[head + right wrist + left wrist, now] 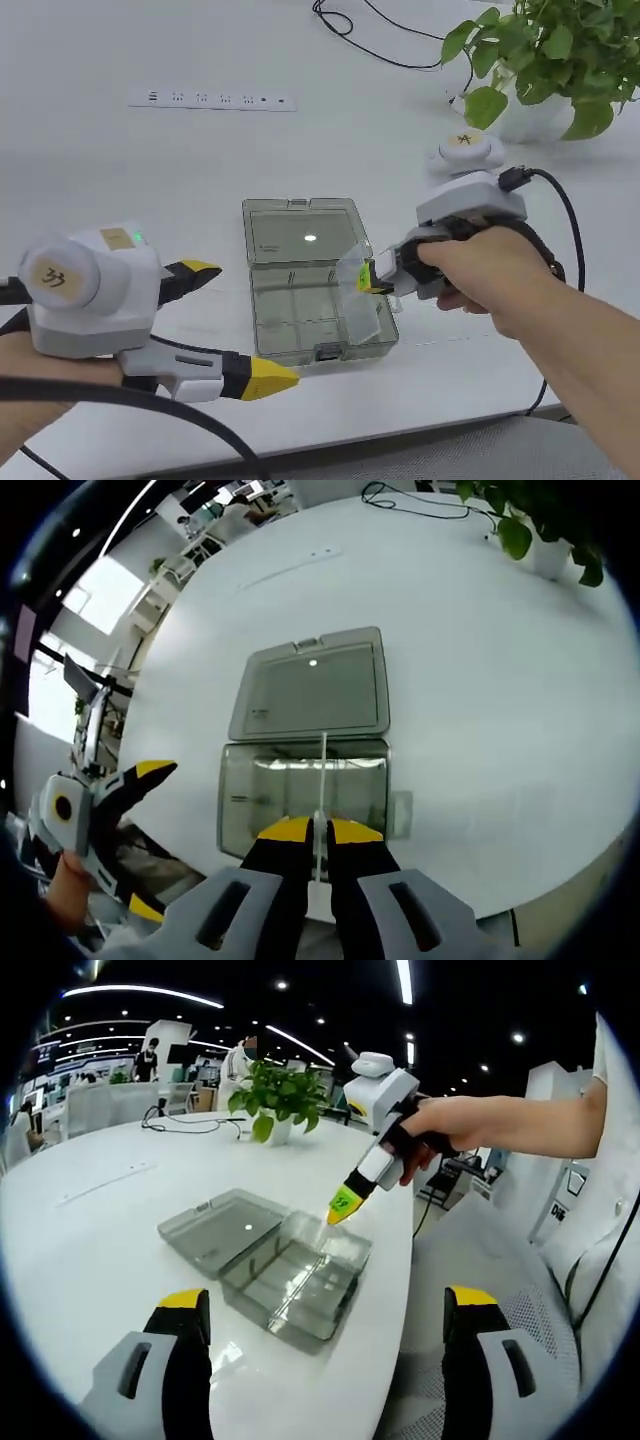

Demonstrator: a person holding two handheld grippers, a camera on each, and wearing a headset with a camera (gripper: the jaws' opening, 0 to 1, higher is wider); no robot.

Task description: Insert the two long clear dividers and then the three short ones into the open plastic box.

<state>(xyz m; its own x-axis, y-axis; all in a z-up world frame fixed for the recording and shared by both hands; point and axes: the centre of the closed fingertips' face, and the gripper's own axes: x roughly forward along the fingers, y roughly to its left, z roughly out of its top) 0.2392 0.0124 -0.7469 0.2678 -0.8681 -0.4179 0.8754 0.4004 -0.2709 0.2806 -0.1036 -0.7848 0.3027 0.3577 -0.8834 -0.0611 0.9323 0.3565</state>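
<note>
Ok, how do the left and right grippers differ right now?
The left gripper is open and empty; the right gripper is shut on a clear divider. The left gripper sits left of the box; the right gripper is at its right edge. Both have yellow-tipped jaws.

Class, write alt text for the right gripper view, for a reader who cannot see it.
The right gripper, jaws shut, holds a clear divider edge-on over the open plastic box on a white table. The box's lid lies flat beyond it, and the left gripper is open at lower left.
</note>
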